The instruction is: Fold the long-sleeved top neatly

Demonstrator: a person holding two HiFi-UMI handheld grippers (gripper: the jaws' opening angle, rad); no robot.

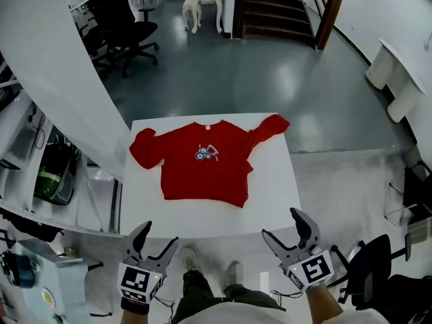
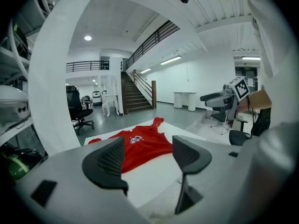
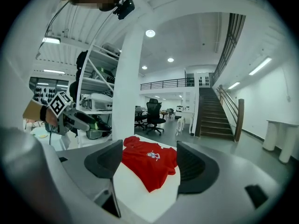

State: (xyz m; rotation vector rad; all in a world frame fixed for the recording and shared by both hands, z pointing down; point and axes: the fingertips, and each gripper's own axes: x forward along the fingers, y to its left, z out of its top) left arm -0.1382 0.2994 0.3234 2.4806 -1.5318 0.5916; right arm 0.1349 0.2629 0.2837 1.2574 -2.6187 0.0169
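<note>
A red long-sleeved top (image 1: 202, 159) with a small blue print on the chest lies flat on the white table (image 1: 270, 201), neck toward the far edge. Both sleeves are bunched up near the shoulders. The top also shows in the left gripper view (image 2: 140, 146) and the right gripper view (image 3: 149, 161). My left gripper (image 1: 156, 243) hangs open below the table's near left corner. My right gripper (image 1: 287, 225) is open at the near right corner. Neither touches the top, and nothing sits between either pair of fingers.
A wide white column (image 1: 61, 66) rises close at the table's left. Shelving with gear (image 1: 47, 174) stands left of it. Black office chairs (image 1: 125, 25) and a staircase (image 1: 277, 9) lie beyond on the grey floor. Another chair (image 1: 378, 268) sits at my right.
</note>
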